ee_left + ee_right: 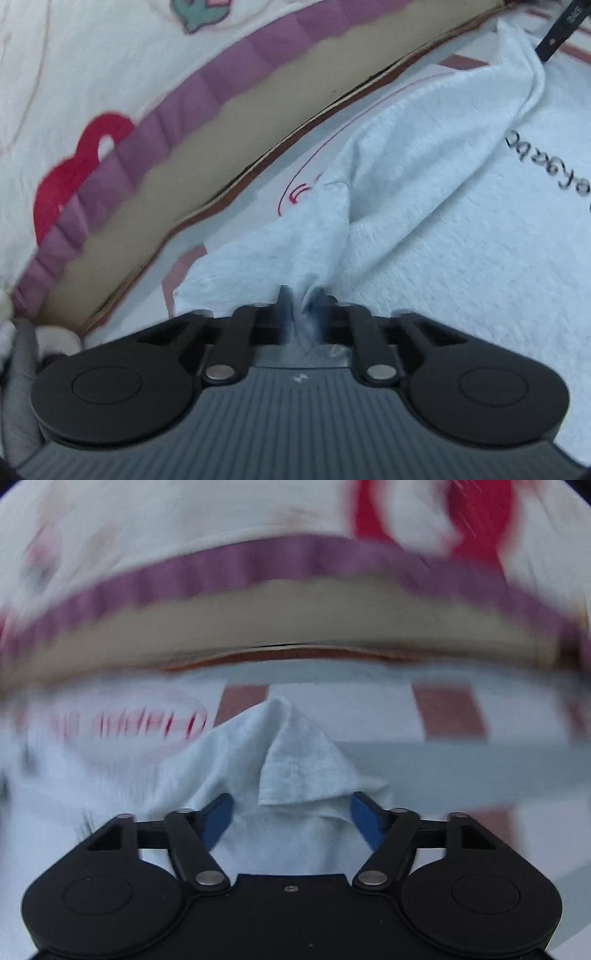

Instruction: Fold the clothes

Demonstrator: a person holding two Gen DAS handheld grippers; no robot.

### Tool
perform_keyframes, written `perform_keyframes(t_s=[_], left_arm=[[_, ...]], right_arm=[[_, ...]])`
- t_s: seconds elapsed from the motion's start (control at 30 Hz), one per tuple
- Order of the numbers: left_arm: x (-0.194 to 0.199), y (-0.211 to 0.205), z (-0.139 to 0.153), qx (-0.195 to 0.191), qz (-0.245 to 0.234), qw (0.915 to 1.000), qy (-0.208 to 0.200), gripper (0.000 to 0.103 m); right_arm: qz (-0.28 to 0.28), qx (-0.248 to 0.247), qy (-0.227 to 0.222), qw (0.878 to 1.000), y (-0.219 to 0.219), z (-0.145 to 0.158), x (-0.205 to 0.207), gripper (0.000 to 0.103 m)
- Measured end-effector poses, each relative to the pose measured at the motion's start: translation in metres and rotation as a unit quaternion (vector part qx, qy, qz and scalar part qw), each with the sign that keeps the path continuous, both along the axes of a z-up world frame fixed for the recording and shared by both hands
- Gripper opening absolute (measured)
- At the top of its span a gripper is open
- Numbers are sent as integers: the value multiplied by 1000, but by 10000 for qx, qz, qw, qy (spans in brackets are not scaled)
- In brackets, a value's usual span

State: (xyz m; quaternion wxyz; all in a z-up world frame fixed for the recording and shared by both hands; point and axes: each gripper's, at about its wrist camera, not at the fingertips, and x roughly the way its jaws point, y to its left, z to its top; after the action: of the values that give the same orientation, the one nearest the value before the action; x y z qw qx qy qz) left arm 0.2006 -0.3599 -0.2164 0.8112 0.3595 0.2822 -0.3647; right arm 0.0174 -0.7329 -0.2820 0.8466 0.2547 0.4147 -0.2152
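Note:
A white textured garment (443, 221) with black lettering lies on a white surface with red-brown markings. My left gripper (301, 295) is shut on a bunched fold of the garment, which rises in a ridge from the jaws. In the right wrist view the same white garment (295, 753) forms a folded corner peak between my blue fingers (218, 812). My right gripper (291, 808) is open, its jaws wide apart on either side of that corner, not pinching it. The right view is motion-blurred.
The work surface (258, 177) ends at a brown edge (258, 162). Beyond it lies a white quilt (92, 74) with a purple band and red print. A dark strap-like object (557, 29) shows at the top right of the left view.

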Motion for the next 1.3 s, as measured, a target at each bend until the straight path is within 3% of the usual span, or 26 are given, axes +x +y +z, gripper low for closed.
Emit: perform_keyframes(t_s=[0.07,0.1,0.13,0.17,0.23,0.27,0.4,0.53,0.63,0.77,0.87,0.93,0.97,1.03,1.1,1.2,1.27,1.3], left_arm=[[7,8,10,-250,218,9994,38,7],[10,11,15,-336,346,9988,-24,7],[13,14,20,-407,464,9980,-135,7],[16,17,24,-475,580,9968,-259,7],[27,29,34,-774,832,9935,-19,7],[31,34,38,-902,907,9917,128,7],[20,51,46,-1042,910,9904,-41,6],[0,70,48,-1251,994,9871,-113,6],[-12,79,34,-1029,950,9901,-23,6],[-16,91,19,-813,1011,9913,211,6],[-16,94,17,-859,1042,9904,309,6],[-18,94,15,-843,1023,9907,309,6],[-19,94,13,-818,1006,9911,314,6],[-20,95,10,-797,998,9912,341,6],[-20,96,6,-818,1030,9905,396,6],[-21,97,6,-804,1019,9907,411,6],[-20,97,8,-806,1014,9906,450,6],[-15,94,13,-812,1005,9908,402,6]], right_arm=[[-920,658,-465,9925,-18,-11,-7,82],[-1129,785,-654,9883,-22,-13,-10,82],[-1299,867,-808,9844,-25,-14,-13,76],[-1261,729,-778,9863,-24,-14,-13,66],[-934,320,-490,9939,-18,-12,-10,12],[-721,111,-533,9959,-13,-9,-13,6],[-80,-701,-1011,9924,11,8,-44,5],[-198,286,-986,9945,18,-3,-90,5],[371,349,-704,9962,31,-8,-113,5],[1037,262,-648,9921,37,-3,-121,5],[857,502,-702,9926,25,1,-114,20],[437,973,-946,9898,13,1,-111,63],[81,1515,-1133,9819,4,-5,-110,66],[-553,2346,-1441,9598,-11,-18,-108,66],[-952,2575,-1648,9473,-20,-28,-103,66],[-1095,2463,-1476,9516,-23,-32,-91,63],[-986,2250,-1252,9612,-19,-27,-83,46],[-656,1965,-1115,9719,-16,-18,-77,23]])
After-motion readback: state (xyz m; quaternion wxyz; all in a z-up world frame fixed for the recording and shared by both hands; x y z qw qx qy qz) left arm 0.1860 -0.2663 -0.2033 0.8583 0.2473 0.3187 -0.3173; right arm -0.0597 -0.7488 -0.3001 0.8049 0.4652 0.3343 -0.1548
